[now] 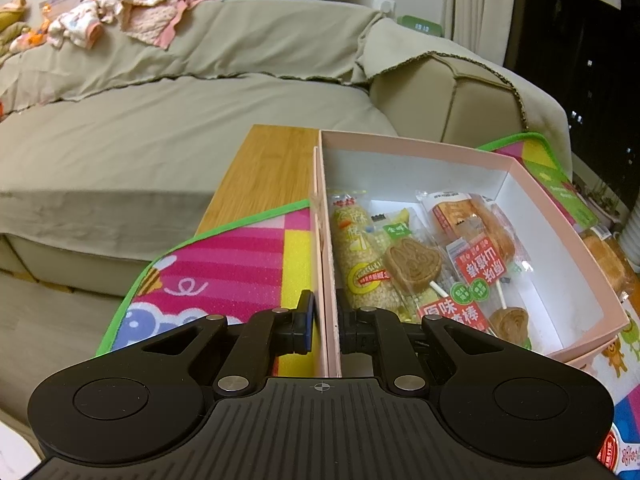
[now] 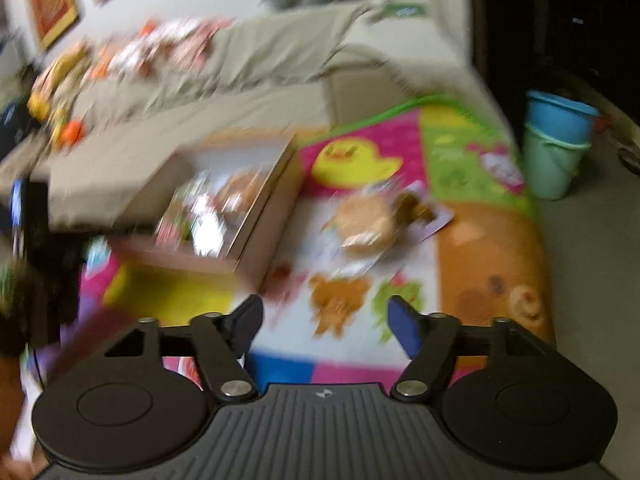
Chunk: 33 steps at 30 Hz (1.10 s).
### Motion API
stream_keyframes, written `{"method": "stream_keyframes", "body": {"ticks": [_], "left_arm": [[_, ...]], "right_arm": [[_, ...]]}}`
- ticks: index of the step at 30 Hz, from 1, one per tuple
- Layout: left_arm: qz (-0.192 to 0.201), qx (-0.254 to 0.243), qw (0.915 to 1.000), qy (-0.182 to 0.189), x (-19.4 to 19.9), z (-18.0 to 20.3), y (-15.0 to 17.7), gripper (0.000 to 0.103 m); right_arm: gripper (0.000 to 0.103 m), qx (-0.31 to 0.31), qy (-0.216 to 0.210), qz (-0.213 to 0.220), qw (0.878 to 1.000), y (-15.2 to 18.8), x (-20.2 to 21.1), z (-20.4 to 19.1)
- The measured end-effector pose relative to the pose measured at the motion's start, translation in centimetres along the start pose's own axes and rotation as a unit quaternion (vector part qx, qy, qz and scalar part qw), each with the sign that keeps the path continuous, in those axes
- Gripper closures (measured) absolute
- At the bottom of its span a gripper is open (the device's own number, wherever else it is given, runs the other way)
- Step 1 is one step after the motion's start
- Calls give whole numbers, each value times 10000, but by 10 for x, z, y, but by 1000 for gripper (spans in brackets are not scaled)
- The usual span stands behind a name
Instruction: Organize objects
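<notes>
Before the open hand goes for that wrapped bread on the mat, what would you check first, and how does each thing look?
1. Left gripper clamped on the pink box wall, one finger either side: ok.
2. Right gripper open and holding nothing: ok.
3. Wrapped bread lies on the play mat, apart from the box: ok.
4. Room left in the box beside the snack packets: ok.
5. Right wrist view sharp enough to aim: not ok, blurred.
6. Bread wrapper's exact edges: cannot tell.
</notes>
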State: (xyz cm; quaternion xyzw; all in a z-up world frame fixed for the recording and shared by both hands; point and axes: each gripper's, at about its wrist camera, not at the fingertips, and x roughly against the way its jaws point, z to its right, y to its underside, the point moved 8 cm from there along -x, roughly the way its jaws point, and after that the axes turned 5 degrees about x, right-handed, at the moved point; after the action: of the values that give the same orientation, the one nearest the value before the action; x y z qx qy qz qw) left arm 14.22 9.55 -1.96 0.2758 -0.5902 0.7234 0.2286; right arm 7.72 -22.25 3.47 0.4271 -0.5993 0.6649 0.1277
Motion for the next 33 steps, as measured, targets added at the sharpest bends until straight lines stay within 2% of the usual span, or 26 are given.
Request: {"method": "stream_keyframes", "body": {"ticks": [3, 7, 9, 10, 12, 13, 16, 19, 21, 27, 29, 33], "left_arm": [[-3, -4, 10000, -5, 0, 0, 0, 90], [0, -5, 10000, -4, 0, 0, 0, 90], [2, -18, 10000, -20, 0, 0, 1, 90], [0, -18, 10000, -19, 1, 0, 1, 90], [0, -18, 10000, -19, 0, 0, 1, 90], [-1, -17, 10000, -21, 0, 0, 1, 90], [2, -14, 10000, -20, 1, -1, 2, 90], [0, -17, 10000, -19, 1, 0, 1, 90], [1, -17, 10000, -19, 1, 0, 2, 90], [-4, -7, 10000, -17, 1, 0, 1, 90], [-4, -7, 10000, -20, 1, 0, 2, 90], [-6, -9, 10000, -19, 1, 1, 1, 90]], "right_arm": [[25, 479, -250, -319, 9980, 17, -12, -26], [24, 820, -626, -850, 9910, 48, -30, -56], [24, 748, -891, -1056, 9876, 60, -35, -68], [24, 627, -1175, -1137, 9845, 65, -35, -76], [24, 529, -1620, -1119, 9790, 68, -31, -90], [24, 583, -1700, -1067, 9779, 68, -28, -96], [21, 782, -1545, -951, 9803, 66, -24, -102], [21, 924, -1203, -1008, 9833, 67, -28, -97], [21, 899, -1157, -1076, 9833, 70, -28, -93], [19, 653, -1790, -1112, 9754, 71, -22, -103], [17, 821, -1606, -1059, 9779, 70, -21, -104], [11, 1362, -723, -827, 9846, 66, -28, -98]]}}
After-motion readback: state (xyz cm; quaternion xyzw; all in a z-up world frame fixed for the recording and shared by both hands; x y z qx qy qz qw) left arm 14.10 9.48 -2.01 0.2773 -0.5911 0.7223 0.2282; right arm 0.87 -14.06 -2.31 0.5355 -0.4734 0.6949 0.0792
